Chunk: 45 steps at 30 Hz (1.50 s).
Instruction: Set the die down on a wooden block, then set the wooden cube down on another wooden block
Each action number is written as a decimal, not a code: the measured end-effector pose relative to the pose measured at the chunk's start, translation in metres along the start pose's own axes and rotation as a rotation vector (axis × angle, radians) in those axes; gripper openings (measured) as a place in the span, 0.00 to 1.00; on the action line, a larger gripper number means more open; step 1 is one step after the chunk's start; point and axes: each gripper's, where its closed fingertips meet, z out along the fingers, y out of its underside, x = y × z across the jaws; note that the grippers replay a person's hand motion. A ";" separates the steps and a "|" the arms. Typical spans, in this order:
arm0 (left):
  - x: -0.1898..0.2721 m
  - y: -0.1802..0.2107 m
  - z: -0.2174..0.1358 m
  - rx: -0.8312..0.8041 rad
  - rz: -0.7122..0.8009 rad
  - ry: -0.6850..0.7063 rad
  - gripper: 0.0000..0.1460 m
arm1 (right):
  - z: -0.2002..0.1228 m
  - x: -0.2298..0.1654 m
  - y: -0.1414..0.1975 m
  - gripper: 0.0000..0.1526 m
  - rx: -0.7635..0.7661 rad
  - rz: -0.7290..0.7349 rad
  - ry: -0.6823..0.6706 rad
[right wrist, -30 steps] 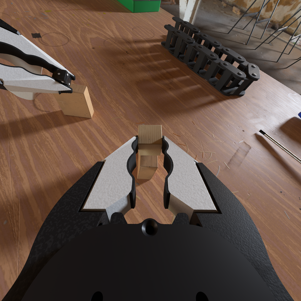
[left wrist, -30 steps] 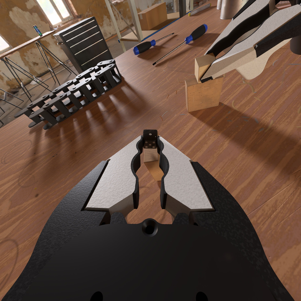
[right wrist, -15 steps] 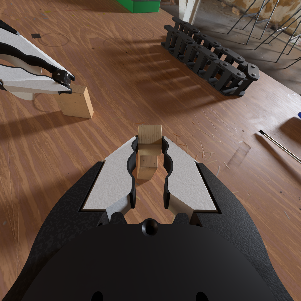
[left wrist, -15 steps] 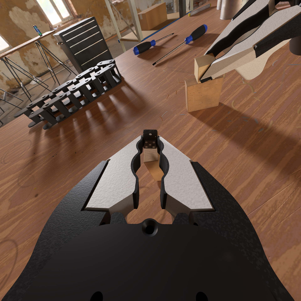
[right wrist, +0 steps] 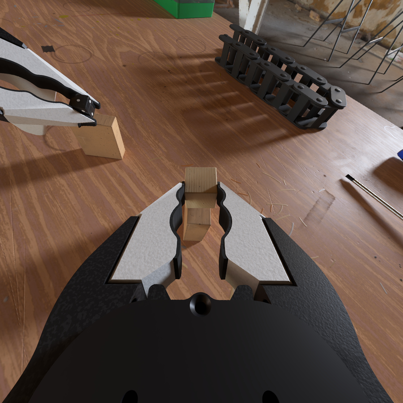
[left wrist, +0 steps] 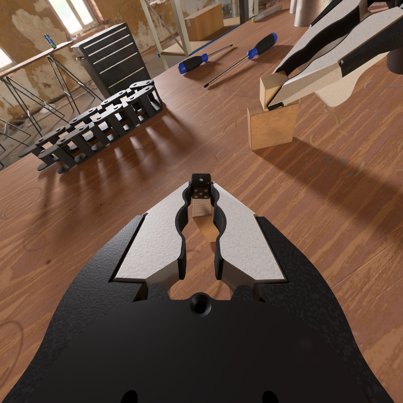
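Note:
My left gripper [left wrist: 201, 185] is shut on a black die [left wrist: 200, 188] with white pips, right over a small upright wooden block [left wrist: 204, 221]. I cannot tell whether the die touches the block. My right gripper [right wrist: 200, 185] is shut on a pale wooden cube [right wrist: 200, 185], held at the top of a second wooden block [right wrist: 197, 224]. The right wrist view shows the left gripper [right wrist: 91, 113] at far left with the die [right wrist: 84, 103] above its block [right wrist: 101, 137]. The left wrist view shows the right gripper [left wrist: 275, 102] with the cube [left wrist: 269, 89] on its block [left wrist: 271, 126].
A black cable chain [left wrist: 98, 122] lies along the table's edge and also shows in the right wrist view [right wrist: 283, 80]. Two blue-handled screwdrivers [left wrist: 259, 45] [left wrist: 196, 61] lie beyond the blocks. A green box [right wrist: 189, 8] stands at the far edge. A black drawer cabinet [left wrist: 113, 56] stands off the table.

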 end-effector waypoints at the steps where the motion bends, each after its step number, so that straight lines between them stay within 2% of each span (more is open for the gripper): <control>1: 0.000 0.000 0.000 0.000 0.000 0.000 0.11 | 0.000 0.000 0.000 0.19 0.000 0.000 0.000; 45: 0.000 0.000 0.000 0.003 0.013 0.001 0.11 | 0.001 0.000 0.001 0.19 0.005 0.022 -0.017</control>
